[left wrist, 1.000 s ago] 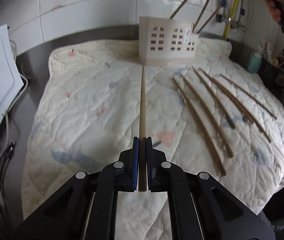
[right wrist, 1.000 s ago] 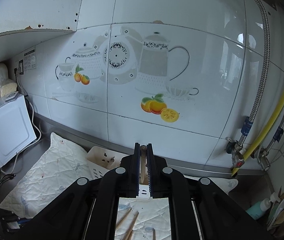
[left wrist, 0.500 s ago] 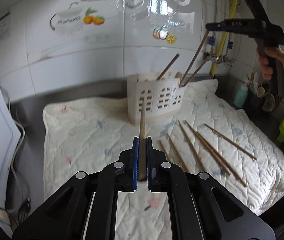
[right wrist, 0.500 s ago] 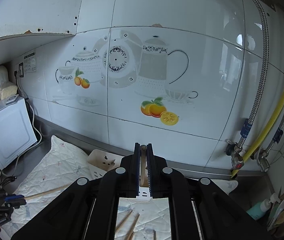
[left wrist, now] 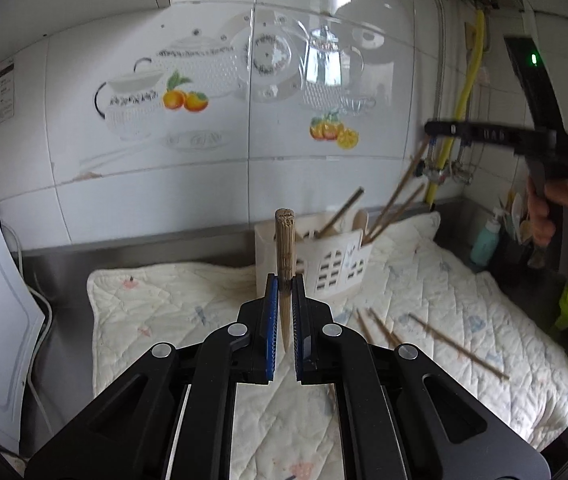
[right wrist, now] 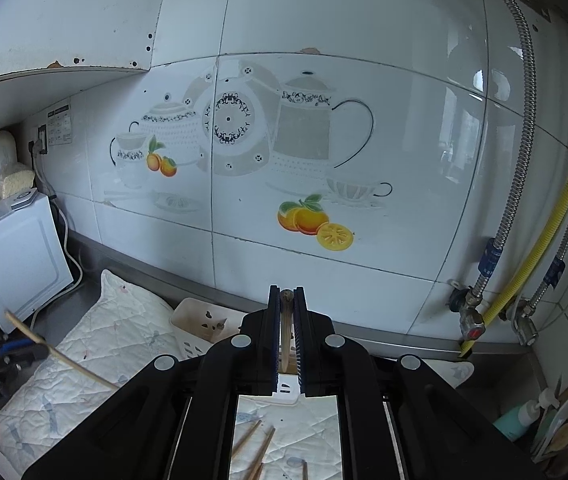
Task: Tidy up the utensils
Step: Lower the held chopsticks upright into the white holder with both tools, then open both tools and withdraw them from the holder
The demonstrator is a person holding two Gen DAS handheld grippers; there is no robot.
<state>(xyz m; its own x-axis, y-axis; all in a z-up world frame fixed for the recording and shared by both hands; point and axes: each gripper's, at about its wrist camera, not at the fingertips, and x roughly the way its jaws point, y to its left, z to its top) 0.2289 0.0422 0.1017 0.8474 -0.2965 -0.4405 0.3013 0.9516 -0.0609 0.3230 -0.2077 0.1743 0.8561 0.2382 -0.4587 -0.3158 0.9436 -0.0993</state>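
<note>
**A:** ok so what's hard to see here? starting at the left gripper (left wrist: 283,316).

**B:** its fingers (left wrist: 269,320) are pinching a wooden chopstick (left wrist: 285,248) near its thin end. It points almost straight at the lens, so it's badly foreshortened; you mostly get the blunt end sticking up past the fingertips, and the length is anyone's guess. It also covers part of the white utensil holder (left wrist: 332,264) just behind it.

**A:** and the right gripper (right wrist: 286,312)?

**B:** same deal, fingers (right wrist: 299,320) pressed nearly together on a second chopstick (right wrist: 285,328). Only the stub between the pads shows in its own camera; the lower part runs down behind the gripper body. From the left camera, the right gripper is blurred, off to the right and higher than the holder, with the stick slanting down from it towards the holder's right end. Can't tell if the tip is inside.

**A:** holder contents?

**B:** a few chopsticks leaning out to the right, plus a pale spoon-shaped thing I can't make out. In the right view the holder sits right below the fingers, mostly hidden by the gripper.

**A:** what's left out?

**B:** loose chopsticks (left wrist: 458,346) lying on the quilted mat (left wrist: 155,304) on the worktop, below and right of the left fingers. Some are cut off by the gripper, so no exact count. Tiled wall (right wrist: 324,80) beyond the fingers, white appliance (right wrist: 11,256) far left.
</note>
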